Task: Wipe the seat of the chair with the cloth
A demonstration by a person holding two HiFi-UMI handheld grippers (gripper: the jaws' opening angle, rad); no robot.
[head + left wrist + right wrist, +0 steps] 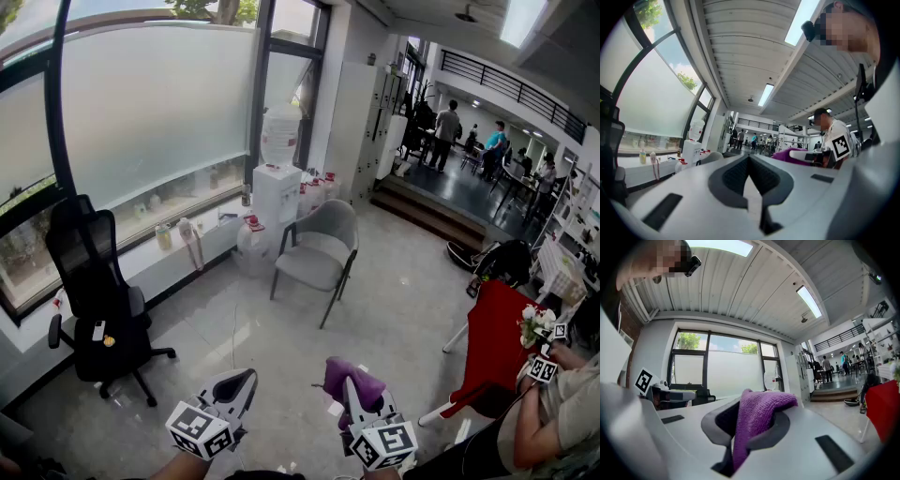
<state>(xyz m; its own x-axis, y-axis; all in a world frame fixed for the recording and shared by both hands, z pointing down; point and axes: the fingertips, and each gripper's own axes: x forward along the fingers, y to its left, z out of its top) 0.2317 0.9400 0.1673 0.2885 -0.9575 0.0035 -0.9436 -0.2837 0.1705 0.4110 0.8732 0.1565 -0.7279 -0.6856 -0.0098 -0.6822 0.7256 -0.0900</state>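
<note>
Black office chair (98, 300): it is standing at the far left beside the window, well apart from both tools.
Left tool (236, 384): you are holding it low at the near edge, above the floor. In the left gripper view, the left tool (749, 159) is showing its jaws meeting at the tips, with nothing between them.
Water dispenser (277, 192): it is standing against the window wall, just left of the grey chair and behind it.
Grey chair (319, 248): it is standing out on the open floor, far from both tools. Its seat (309, 267) is lying bare, with nothing touching it.
Right tool (352, 394): you are holding it near, just right of the left tool. In the right gripper view, the right tool (750, 408) is clamping its jaws on the cloth.
Cloth (352, 378): the purple cloth (761, 411) is bunching between the right tool's jaws, folding over their tips and hanging down into the gap. It is sitting well apart from the grey chair.
Red bench (495, 342): it is standing at the right edge, draped in red fabric.
Another person (553, 412): they are sitting at the near right corner, beside the red bench.
</note>
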